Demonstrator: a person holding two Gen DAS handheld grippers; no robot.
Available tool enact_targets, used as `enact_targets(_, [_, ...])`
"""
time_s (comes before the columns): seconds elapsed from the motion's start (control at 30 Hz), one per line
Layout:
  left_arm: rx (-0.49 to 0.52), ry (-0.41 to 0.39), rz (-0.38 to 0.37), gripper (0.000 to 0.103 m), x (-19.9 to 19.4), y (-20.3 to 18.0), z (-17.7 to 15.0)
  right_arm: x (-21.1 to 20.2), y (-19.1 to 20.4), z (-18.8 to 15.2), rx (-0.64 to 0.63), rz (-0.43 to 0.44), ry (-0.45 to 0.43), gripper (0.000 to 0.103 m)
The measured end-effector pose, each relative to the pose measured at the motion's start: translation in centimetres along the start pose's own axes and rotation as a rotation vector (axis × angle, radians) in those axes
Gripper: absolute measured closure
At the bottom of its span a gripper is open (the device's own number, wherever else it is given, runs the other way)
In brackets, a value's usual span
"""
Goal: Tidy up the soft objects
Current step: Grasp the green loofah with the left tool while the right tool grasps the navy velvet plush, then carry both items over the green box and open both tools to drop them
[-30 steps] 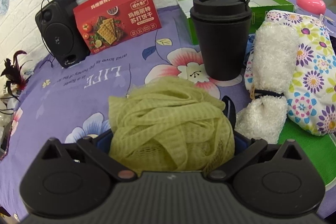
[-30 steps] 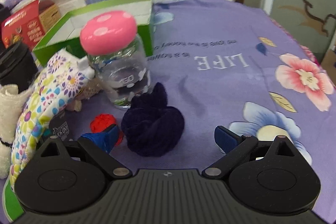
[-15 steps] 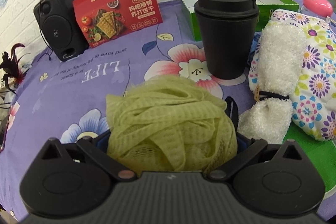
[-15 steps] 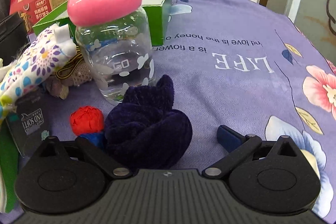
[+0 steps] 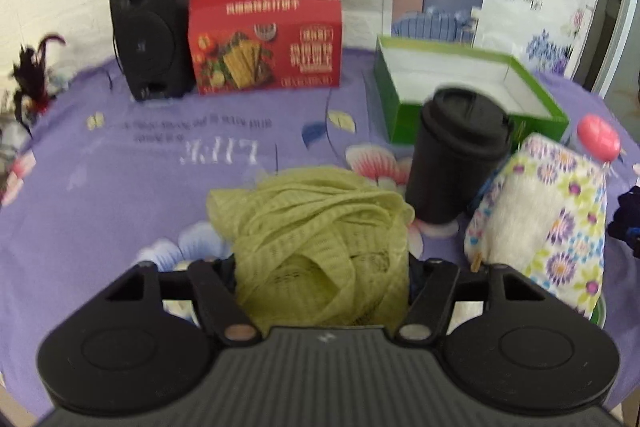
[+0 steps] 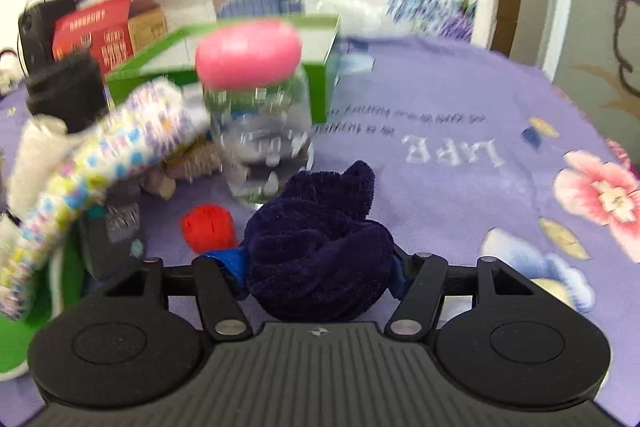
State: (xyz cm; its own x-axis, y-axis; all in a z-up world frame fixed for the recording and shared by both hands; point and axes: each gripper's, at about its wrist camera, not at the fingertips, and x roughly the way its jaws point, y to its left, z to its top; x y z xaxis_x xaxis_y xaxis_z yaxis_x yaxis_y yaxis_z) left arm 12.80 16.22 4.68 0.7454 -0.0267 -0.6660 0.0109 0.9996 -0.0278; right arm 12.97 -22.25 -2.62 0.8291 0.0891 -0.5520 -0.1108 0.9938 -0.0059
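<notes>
A pale green mesh bath sponge (image 5: 316, 227) sits squeezed between the jaws of my left gripper (image 5: 320, 267), which are closing on it; the sponge hides the fingertips. It is held a little above the purple flowered tablecloth (image 5: 120, 187). In the right wrist view a dark navy knotted cloth (image 6: 320, 239) fills the gap of my right gripper (image 6: 318, 267). Its jaws are closing and its blue pads (image 6: 228, 263) press on both sides of the cloth, which rests on the tablecloth.
A black lidded cup (image 5: 456, 155), an open green box (image 5: 472, 87), a flowered cushion (image 5: 568, 219) with a white fluffy towel (image 5: 520, 219), a red cracker box (image 5: 266, 39) and a black speaker (image 5: 148, 23) stand beyond. A pink-lidded glass jar (image 6: 256, 107) and a red ball (image 6: 208, 227) sit near the navy cloth.
Both grippers have narrowed from wide open onto their bundles. The left one has risen with the green sponge. The right one slid forward around the navy cloth.
</notes>
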Motion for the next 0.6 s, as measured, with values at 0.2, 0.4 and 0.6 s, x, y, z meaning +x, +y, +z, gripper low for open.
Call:
enact_targets(0.2, [-0.003, -0.117, -0.046, 0.038, -2.6, -0.2, 5.6, -2.4, -1.1, 4.0, -0.024, -0.016, -0.121, 0.055])
enact_targets(0.4, [0.027, -0.209, -0.142, 0.038, -0.6, -3.9, 14.6, -0.9, -0.6, 12.2, -0.131, 0.004, -0.208, 0.055])
enact_targets(0.6, [0.035, -0.225, -0.176, 0.038, 5.5, -8.3, 22.4, 5.9, 0.9, 19.4, -0.23, 0.079, -0.143, 0.055])
